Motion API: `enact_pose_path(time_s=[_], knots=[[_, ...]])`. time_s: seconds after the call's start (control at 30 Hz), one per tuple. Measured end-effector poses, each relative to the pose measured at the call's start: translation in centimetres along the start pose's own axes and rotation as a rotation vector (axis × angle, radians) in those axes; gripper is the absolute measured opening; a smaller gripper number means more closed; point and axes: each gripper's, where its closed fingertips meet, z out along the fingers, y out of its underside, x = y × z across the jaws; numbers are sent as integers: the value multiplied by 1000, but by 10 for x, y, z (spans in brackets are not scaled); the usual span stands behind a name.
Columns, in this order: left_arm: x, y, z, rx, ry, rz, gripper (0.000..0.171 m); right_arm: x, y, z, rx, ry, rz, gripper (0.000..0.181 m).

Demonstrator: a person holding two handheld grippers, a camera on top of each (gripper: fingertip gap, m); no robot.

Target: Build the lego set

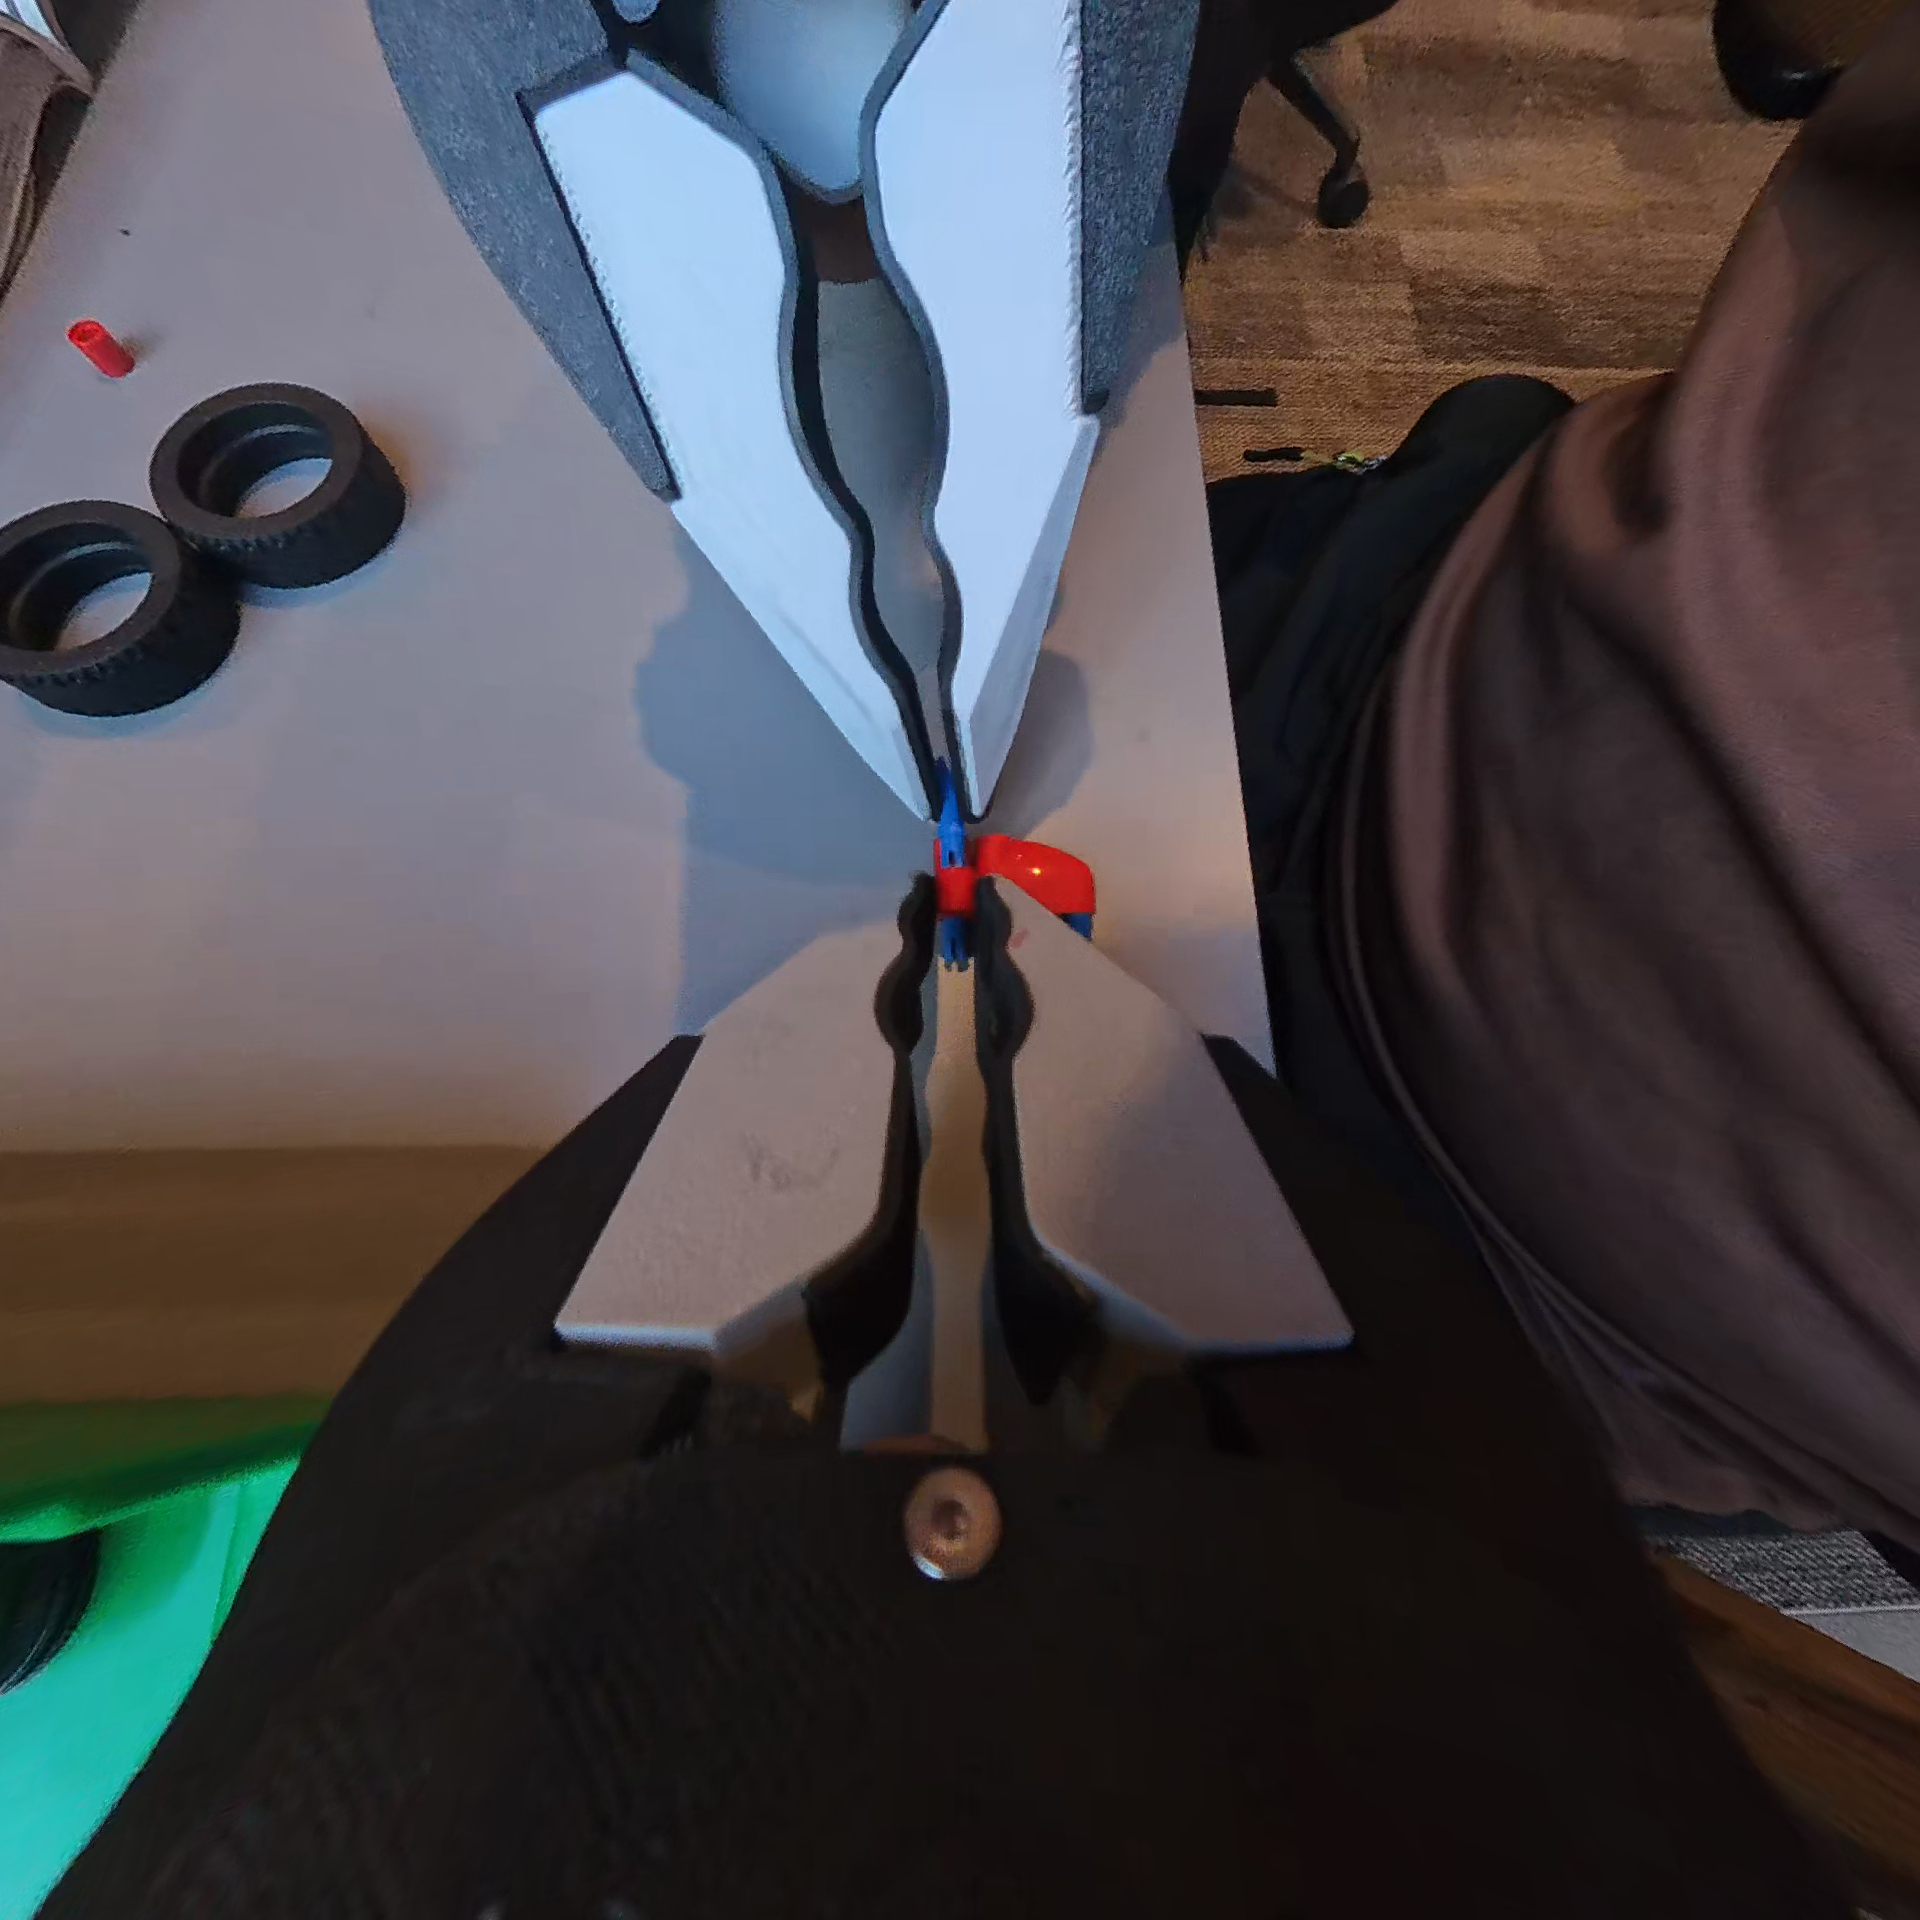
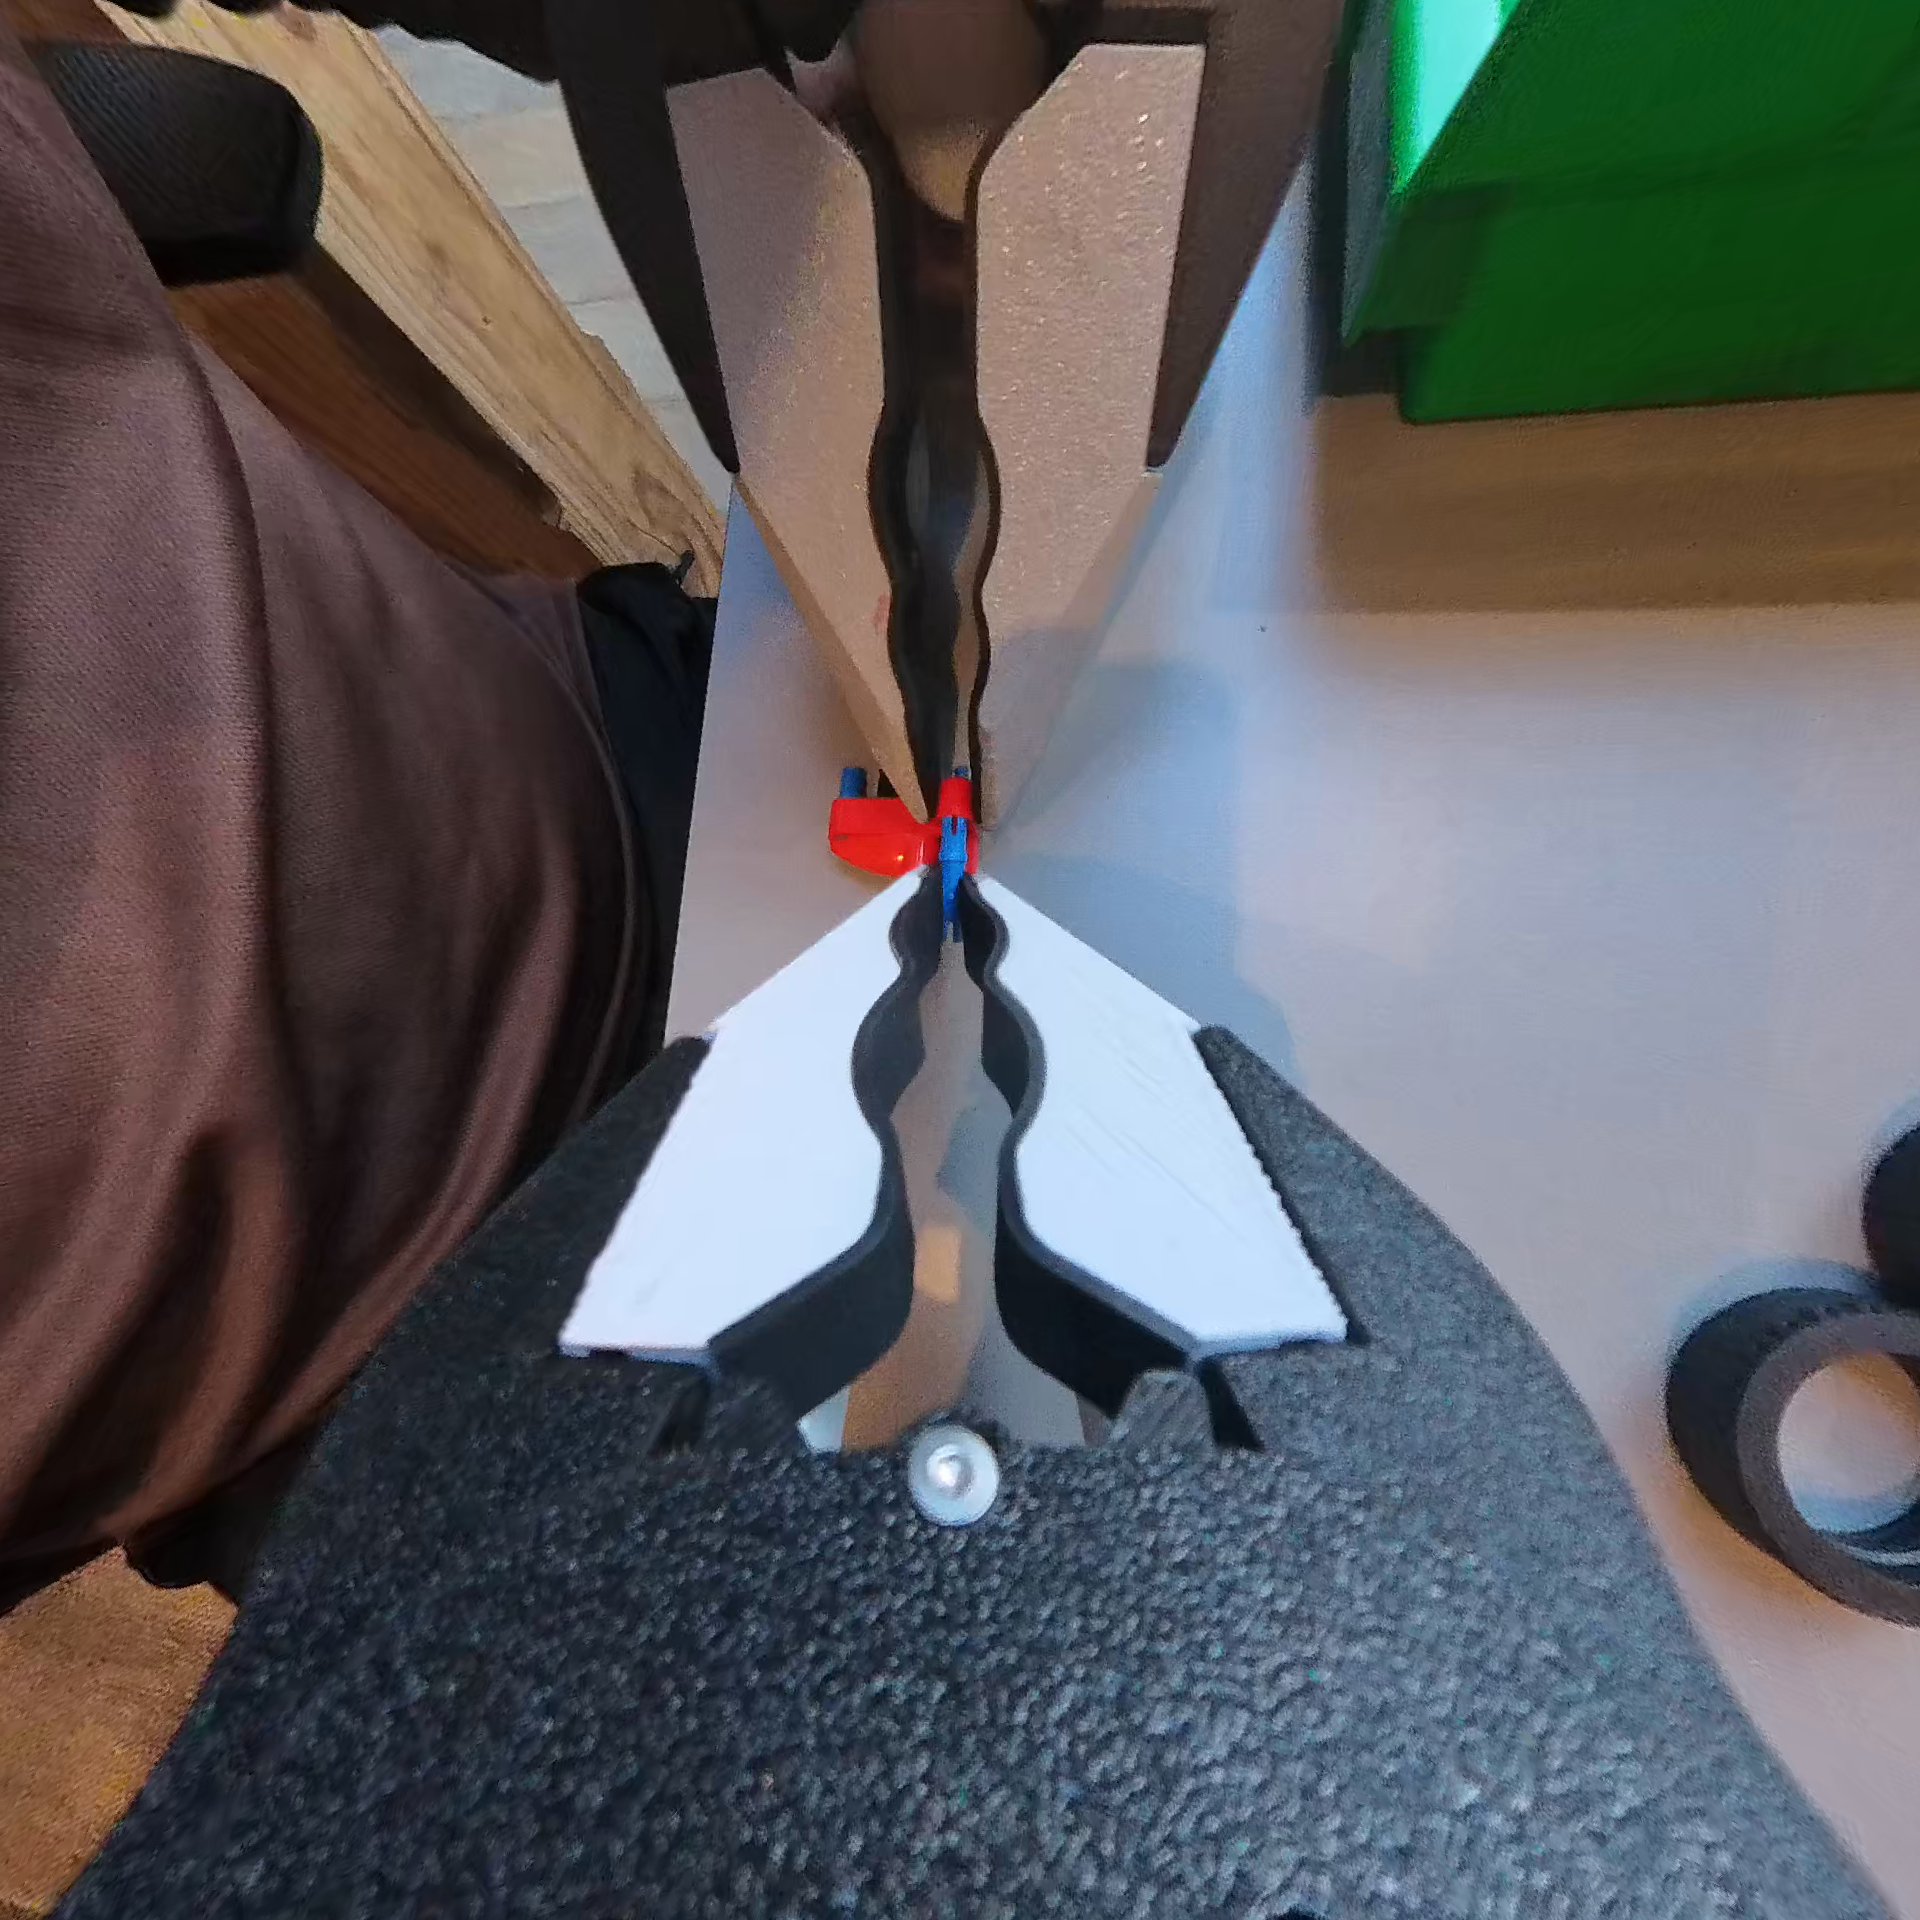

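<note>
Two tools meeting tip to tip above the pale tabletop (image 1: 416, 935). Left tool (image 1: 949, 914) pinched tight on a small red bent plastic piece (image 1: 1023, 868) — right tool (image 2: 943, 902) squeezed on a thin blue plastic pin (image 2: 950, 857) poked into it. Two black rubber tyres (image 1: 187, 540) lying off to the side.

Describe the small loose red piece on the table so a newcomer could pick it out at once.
Start at the pale table in the left wrist view and find the two black rubber tyres lying near its left edge. Just beyond them, alone on bare tabletop, lies the small red cylinder. Unlike the red curved piece clamped between the gripper tips with a blue pin, it is short, straight and untouched.
</note>
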Motion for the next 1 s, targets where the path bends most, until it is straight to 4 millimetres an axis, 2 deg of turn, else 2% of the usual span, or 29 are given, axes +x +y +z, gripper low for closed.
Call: enact_pose_path(time_s=[0.2, 0.37, 0.57, 0.73, 0.87, 1.0], knots=[[2, -1, 2, 2, 56, 12, 4, -1, -1, -5, -75, -9, -75, 1], [2, -2, 3, 1, 52, 5, 4, -3, 2, -2, -98, -65, 72, 1], [1, -2, 3, 4, 29, -27, 5, -1, 1, -3, 13, 3, 164, 1], [-4, -2, 3, 4, -7, -71, 5, 1, -2, -4, 91, 58, 308, 0], [-5, -2, 2, 7, -31, -85, 4, 2, -3, -4, 139, 119, 295, 0], [-5, -2, 2, 8, -26, -61, 4, 4, 0, -2, 118, 140, 156, 1]])
